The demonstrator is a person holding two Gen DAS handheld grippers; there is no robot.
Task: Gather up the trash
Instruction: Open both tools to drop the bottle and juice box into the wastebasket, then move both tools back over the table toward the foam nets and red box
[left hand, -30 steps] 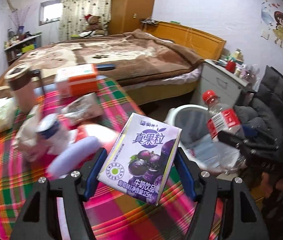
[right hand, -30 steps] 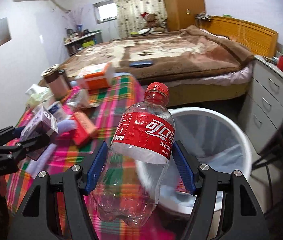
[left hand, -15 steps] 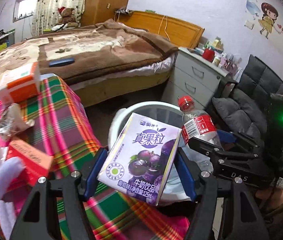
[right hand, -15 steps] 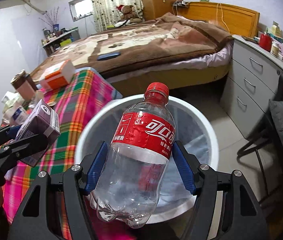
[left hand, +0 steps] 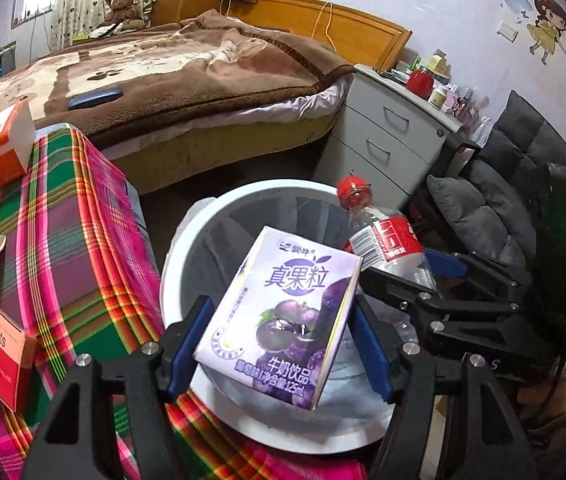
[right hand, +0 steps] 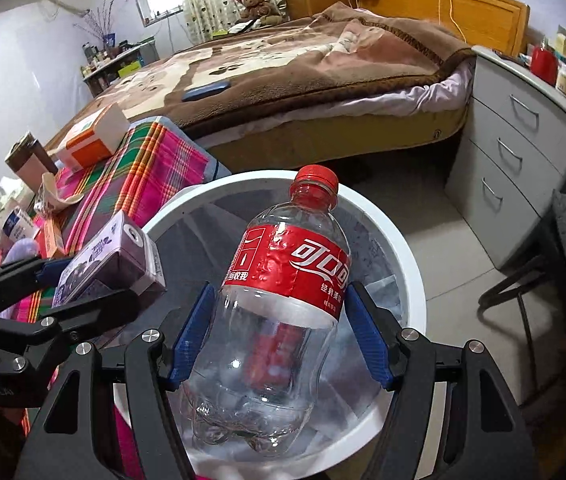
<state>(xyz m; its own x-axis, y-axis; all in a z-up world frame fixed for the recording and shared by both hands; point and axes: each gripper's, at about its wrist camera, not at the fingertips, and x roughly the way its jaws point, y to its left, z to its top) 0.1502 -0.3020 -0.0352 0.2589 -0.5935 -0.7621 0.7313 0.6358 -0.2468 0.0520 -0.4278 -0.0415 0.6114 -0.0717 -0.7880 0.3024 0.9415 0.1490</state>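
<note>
1. The purple-and-white cardboard milk-drink carton (left hand: pixel 279 320) was pinched between the blue pads of the left tool (left hand: pixel 281 350) and hung over the round white plastic trash bin (left hand: pixel 171 280), just beside the plaid-covered desk (left hand: pixel 83 248).
2. The clear plastic cola bottle with red cap and label (right hand: pixel 279 312) was pinched by the right tool (right hand: pixel 279 350), over the same bin's opening (right hand: pixel 411 264).
3. Each release was best made only once the item was well inside the rim.
4. The carton, nearer the desk edge, was judged likelier to catch the rim.
5. The two tools were close together; staggered releases were advised.
</note>
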